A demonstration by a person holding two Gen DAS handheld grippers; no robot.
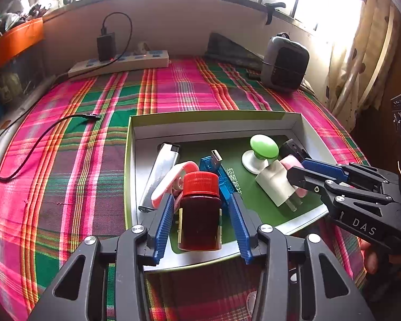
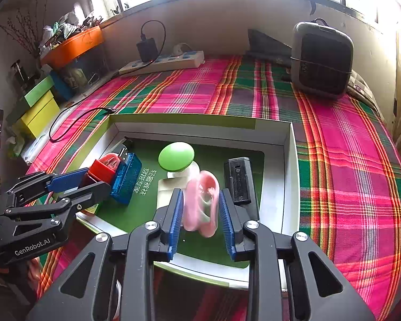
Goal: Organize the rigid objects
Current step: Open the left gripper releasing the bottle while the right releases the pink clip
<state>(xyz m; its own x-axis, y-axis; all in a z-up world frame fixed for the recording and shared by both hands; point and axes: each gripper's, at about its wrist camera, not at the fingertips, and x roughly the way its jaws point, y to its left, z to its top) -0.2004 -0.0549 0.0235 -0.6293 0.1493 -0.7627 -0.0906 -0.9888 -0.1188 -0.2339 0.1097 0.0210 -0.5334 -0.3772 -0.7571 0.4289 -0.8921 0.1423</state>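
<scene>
My left gripper [image 1: 200, 214] had its blue fingers [image 1: 164, 224] on either side of a dark bottle with a red cap [image 1: 200, 208], pinching it low over the near end of the shallow box [image 1: 214, 123]. My right gripper [image 2: 200, 214] pinched a pink clip [image 2: 201, 203], its fingers [image 2: 175, 214] closed against both sides, above the green floor near the middle of the same box.

The box sat on the plaid cloth [image 1: 80, 160]. Inside it lay a silver lighter [image 1: 160, 171] along the left wall, a blue USB adapter [image 1: 215, 165] just behind the bottle, a green-topped knob [image 1: 263, 149], a white plug [image 1: 274, 184] beside that knob, and a black block [image 2: 239, 179] toward the right wall. A second pink piece [image 1: 171, 179] rested between the lighter and the bottle.
</scene>
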